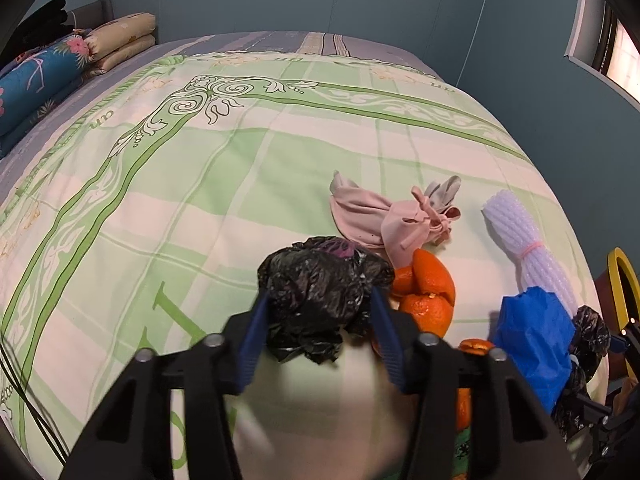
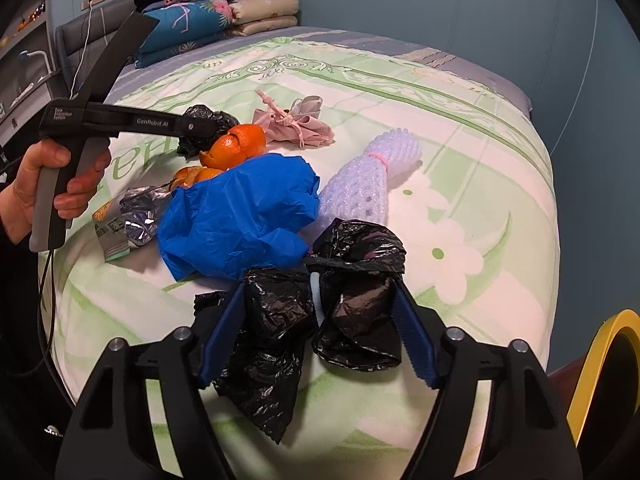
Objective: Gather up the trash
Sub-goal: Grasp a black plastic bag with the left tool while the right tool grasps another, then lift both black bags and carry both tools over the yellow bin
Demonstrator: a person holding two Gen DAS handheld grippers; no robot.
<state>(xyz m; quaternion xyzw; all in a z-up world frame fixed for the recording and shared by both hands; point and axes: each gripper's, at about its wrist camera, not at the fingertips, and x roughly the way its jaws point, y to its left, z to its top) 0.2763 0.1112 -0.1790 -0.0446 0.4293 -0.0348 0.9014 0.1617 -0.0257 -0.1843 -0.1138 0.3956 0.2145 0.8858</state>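
My left gripper [image 1: 320, 296] is shut on a crumpled black plastic bag [image 1: 320, 292] above the bed; it also shows in the right wrist view [image 2: 204, 124]. My right gripper [image 2: 320, 292] is shut on another black bag [image 2: 348, 280] at the bed's near edge. Orange peels [image 1: 430, 292] [image 2: 236, 146] lie beside the left bag. A crumpled blue plastic bag [image 2: 240, 216] [image 1: 532, 332], a white foam net bundle [image 2: 360, 188] [image 1: 520, 236], a pink cloth [image 2: 296, 124] [image 1: 384, 220] and a foil snack wrapper [image 2: 128, 216] lie on the bedspread.
The bed has a green and white patterned cover [image 1: 200, 200]. Folded blankets and pillows [image 2: 216, 20] are stacked at the headboard. A bin with a yellow rim [image 2: 600, 356] stands by the bed's right corner. Blue walls lie behind.
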